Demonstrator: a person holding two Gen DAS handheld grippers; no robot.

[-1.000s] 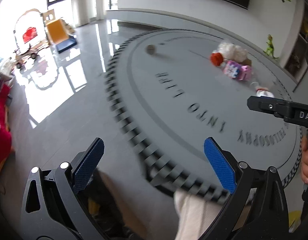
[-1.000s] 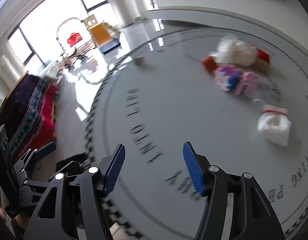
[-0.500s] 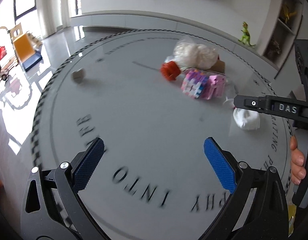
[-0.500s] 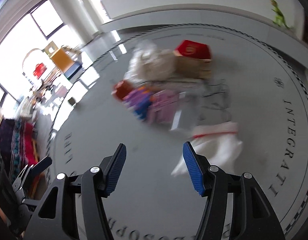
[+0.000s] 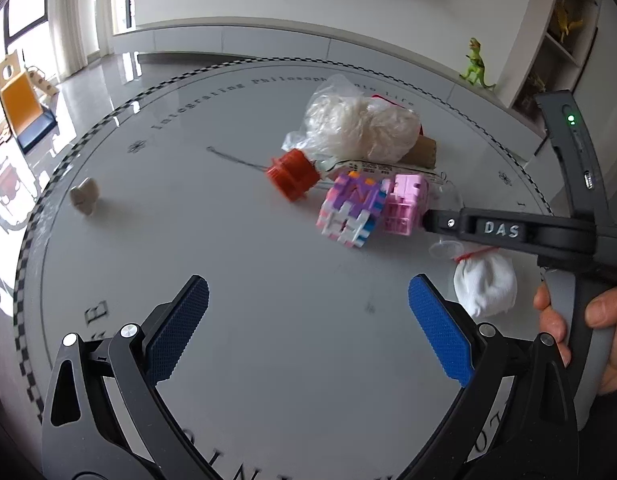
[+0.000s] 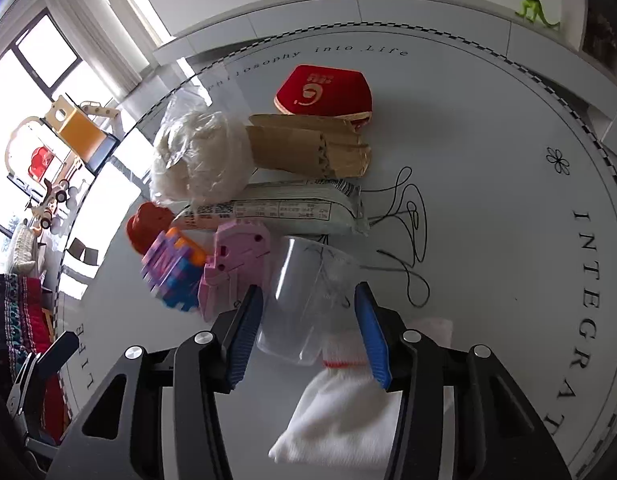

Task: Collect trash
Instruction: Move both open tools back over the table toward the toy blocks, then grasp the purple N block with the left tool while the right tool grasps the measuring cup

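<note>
1. My left gripper (image 5: 306, 322) hangs over the near part of the round table (image 5: 228, 248), fingers spread wide and holding nothing.
2. My right gripper (image 6: 306, 326) has its fingers parted on either side of a clear plastic cup (image 6: 304, 300) lying on its side; I cannot tell whether the pads touch it.
3. A white sock (image 6: 344, 416) with a red band lies just beside the cup, under the right finger.
4. Towards the far edge sit a bag of white fluff (image 6: 200, 156), cardboard (image 6: 308, 148), a wrapper (image 6: 284, 208) and a red pouch (image 6: 324, 90), bunched together.
5. Toy blocks (image 5: 372, 208) lie beside that heap.
</note>
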